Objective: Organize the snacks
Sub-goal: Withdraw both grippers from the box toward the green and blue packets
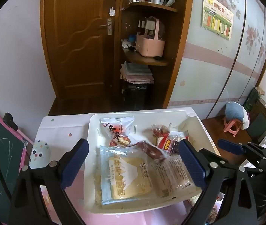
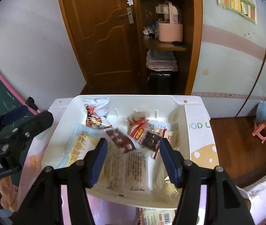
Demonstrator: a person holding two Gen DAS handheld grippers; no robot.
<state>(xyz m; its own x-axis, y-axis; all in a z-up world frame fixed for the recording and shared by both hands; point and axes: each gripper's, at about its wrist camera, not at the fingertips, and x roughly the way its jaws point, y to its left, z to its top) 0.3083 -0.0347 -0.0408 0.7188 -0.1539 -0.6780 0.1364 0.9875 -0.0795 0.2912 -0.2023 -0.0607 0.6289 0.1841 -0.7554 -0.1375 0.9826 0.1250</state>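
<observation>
While hovering — hand-held grippers [image 1: 133,161] seemingly agape.

One white bin [image 1: 204,129]; seven snack packets [image 1: 125,176] inside; two grippers [image 1: 133,161].

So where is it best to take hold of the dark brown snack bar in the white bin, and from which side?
Grip the dark brown bar across its narrow width near the middle, coming from above with the right gripper. It lies flat and diagonal on top of other packets in the white bin, so turn the gripper to match.
</observation>
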